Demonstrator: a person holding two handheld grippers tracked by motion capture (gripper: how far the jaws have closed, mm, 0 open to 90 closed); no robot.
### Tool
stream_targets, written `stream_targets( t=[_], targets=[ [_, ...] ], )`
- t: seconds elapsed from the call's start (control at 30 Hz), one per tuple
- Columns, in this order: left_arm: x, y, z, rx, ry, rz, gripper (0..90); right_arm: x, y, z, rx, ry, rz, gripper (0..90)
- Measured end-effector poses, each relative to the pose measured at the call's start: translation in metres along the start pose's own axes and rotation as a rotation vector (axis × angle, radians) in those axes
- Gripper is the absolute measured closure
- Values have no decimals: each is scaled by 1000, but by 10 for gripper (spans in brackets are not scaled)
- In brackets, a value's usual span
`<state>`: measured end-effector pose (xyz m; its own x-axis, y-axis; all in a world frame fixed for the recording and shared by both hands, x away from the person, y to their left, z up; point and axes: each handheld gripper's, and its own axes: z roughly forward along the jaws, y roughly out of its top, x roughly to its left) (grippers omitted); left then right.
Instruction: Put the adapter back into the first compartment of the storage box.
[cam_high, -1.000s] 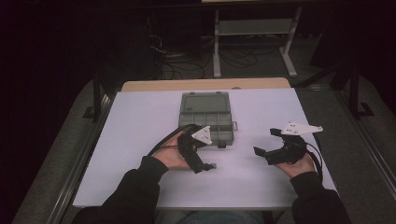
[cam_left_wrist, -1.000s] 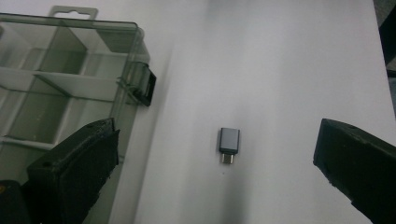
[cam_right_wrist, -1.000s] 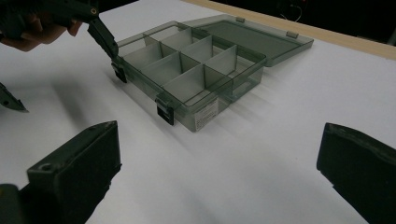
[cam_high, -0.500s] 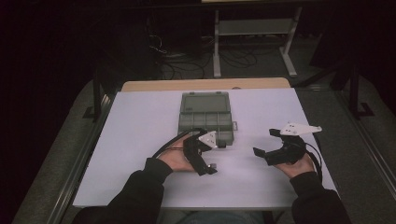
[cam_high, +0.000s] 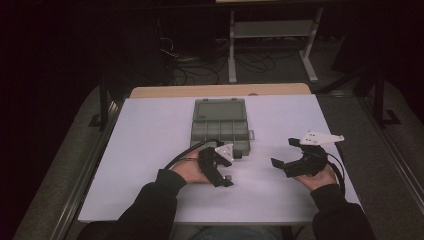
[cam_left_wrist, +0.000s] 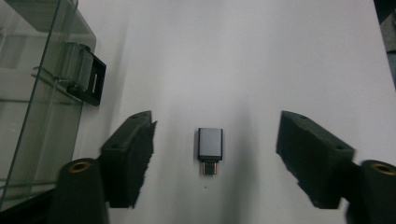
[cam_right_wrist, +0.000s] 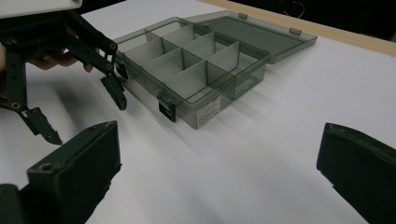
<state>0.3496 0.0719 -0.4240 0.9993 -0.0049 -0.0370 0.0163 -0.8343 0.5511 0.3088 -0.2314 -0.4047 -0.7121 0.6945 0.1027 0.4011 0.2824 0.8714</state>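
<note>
A small grey USB adapter (cam_left_wrist: 209, 149) lies flat on the white table, its plug end toward the camera. My left gripper (cam_left_wrist: 215, 140) is open with a jaw on either side of the adapter, neither touching it. From above, the left gripper (cam_high: 228, 170) sits just in front of the box's front right corner. The smoky clear compartment box (cam_high: 220, 130) has its lid folded back, and its cells look empty (cam_right_wrist: 187, 60). To the right, my right gripper (cam_high: 282, 152) is open and holds nothing (cam_right_wrist: 222, 140).
The box's black latch (cam_left_wrist: 88, 77) is close to my left jaw. The white table top (cam_high: 150, 130) has bare room left of the box and between the two grippers. Its wooden far edge (cam_high: 220, 91) lies behind the lid.
My left gripper has shifted slightly right and toward me and turned its jaws down over the adapter. The right gripper has stayed put.
</note>
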Motion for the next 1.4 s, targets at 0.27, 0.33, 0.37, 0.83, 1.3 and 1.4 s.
stream_targets(
  t=[0.27, 0.33, 0.37, 0.83, 1.3, 1.4],
  targets=[
    [-2, 0, 7, 20, -4, 16, 459, 0, 0, 0, 4, 2, 0, 0],
    [-2, 1, 8, 26, 0, 21, 470, 0, 0, 0, 5, 2, 1, 0],
    [-1, 0, 9, 28, 2, 20, 480, 0, 0, 0, 6, 2, 1, 0],
    [1, -1, 9, 42, 32, 24, 705, 1, 0, 0, 6, 3, 0, 0],
    [3, -2, -4, 20, 41, 7, 756, 1, 0, 0, 7, 1, 0, 0],
    [4, -3, -10, 11, 46, 7, 756, 1, 0, 0, 7, 1, -1, 0]
  ],
)
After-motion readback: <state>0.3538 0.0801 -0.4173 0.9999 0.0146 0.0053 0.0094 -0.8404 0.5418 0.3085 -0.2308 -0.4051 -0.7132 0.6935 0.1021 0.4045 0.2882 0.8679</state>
